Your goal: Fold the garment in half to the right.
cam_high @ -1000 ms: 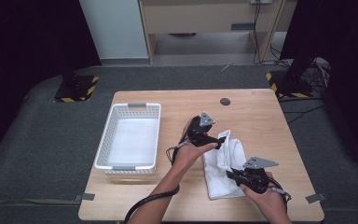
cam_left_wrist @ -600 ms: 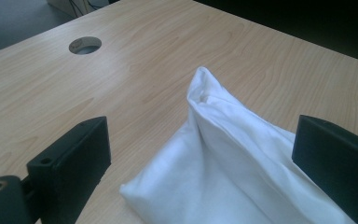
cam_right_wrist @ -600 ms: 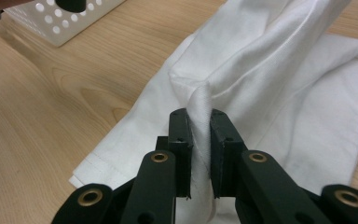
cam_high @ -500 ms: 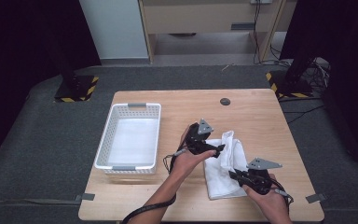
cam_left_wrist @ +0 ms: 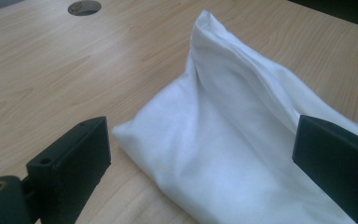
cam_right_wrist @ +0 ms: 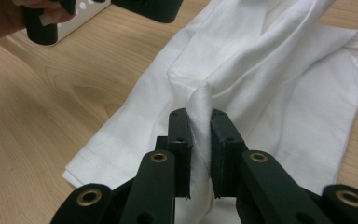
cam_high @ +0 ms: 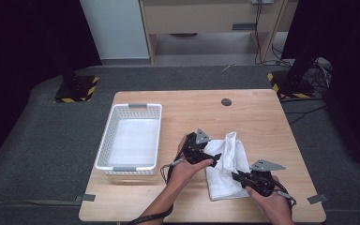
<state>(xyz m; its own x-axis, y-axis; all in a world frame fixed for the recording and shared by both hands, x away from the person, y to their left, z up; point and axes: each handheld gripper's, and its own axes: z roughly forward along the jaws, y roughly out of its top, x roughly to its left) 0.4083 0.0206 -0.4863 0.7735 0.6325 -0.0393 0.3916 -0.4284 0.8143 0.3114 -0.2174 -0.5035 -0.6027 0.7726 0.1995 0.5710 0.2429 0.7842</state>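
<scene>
White cloth (cam_high: 225, 166), folded and rumpled, lying on the table (cam_high: 262, 117) right of the basket (cam_high: 130, 139). Your right gripper (cam_right_wrist: 199, 140) pinches a raised fold of it; your left gripper (cam_left_wrist: 200, 154) straddles its edge, jaws spread wide.

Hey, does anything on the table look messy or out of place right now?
Only the white cloth: it lies rumpled, one end bunched into a raised ridge, with a fold pinched in the right claw. The left claw stands open over it. The white basket sits straight.
</scene>
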